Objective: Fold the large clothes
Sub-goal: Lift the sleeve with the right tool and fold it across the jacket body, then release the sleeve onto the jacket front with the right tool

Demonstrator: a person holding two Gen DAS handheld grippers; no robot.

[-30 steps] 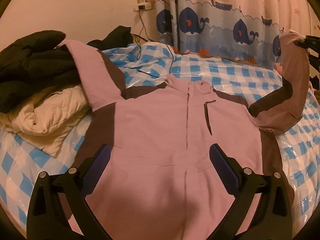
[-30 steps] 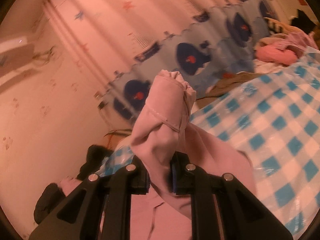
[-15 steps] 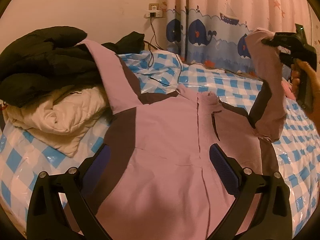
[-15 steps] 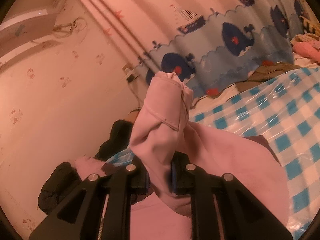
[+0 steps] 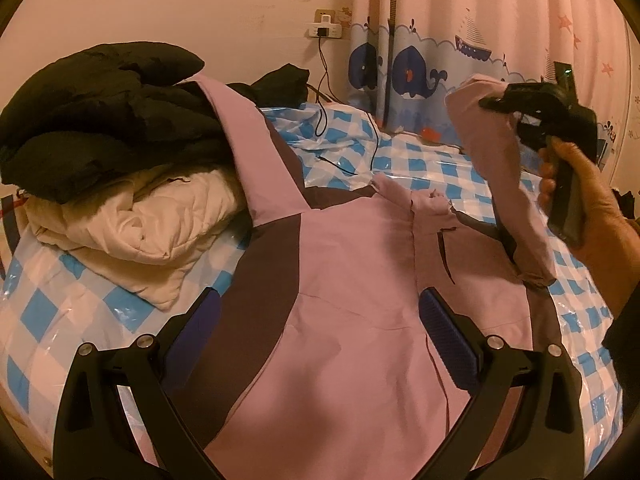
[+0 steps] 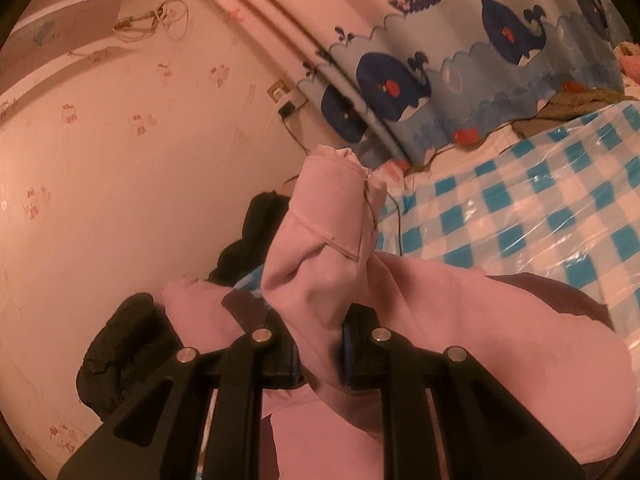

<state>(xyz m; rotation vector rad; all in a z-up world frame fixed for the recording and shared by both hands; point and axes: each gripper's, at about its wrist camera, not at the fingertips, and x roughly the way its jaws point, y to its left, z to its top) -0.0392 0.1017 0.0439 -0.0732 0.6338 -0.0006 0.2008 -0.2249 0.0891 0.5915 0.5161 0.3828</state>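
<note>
A pink jacket [image 5: 352, 280] with dark brown panels lies front-up on a bed covered by a blue-and-white checked sheet [image 5: 432, 164], its collar toward the far wall and its zip running down the middle. One sleeve [image 5: 248, 152] stretches up and away to the left, draped against a heap of bedding: a cream quilt [image 5: 132, 224] with a black coat [image 5: 100, 112] piled on top.

The left gripper [image 5: 320, 320] hangs above the lower body of the jacket with its fingers spread wide apart; nothing sits between the blue pads [image 5: 448, 332], and they touch no cloth.

The right gripper [image 6: 320, 356] is pressed together on the jacket's other sleeve [image 6: 328, 248], pinching the cloth just below the cuff so that the gathered cuff end stands up past the fingertips. In the left wrist view the same sleeve is lifted clear of the bed at the right, folding over toward the jacket's chest, with the person's hand [image 5: 580, 200] wrapped around the tool's handle (only the hand and a bit of dark cuff show).

Behind the bed hangs a curtain [image 5: 440, 40] printed with whales and a sailboat. A wall socket [image 5: 326, 28] beside it has a black cable [image 5: 320, 92] trailing down onto the sheet.
</note>
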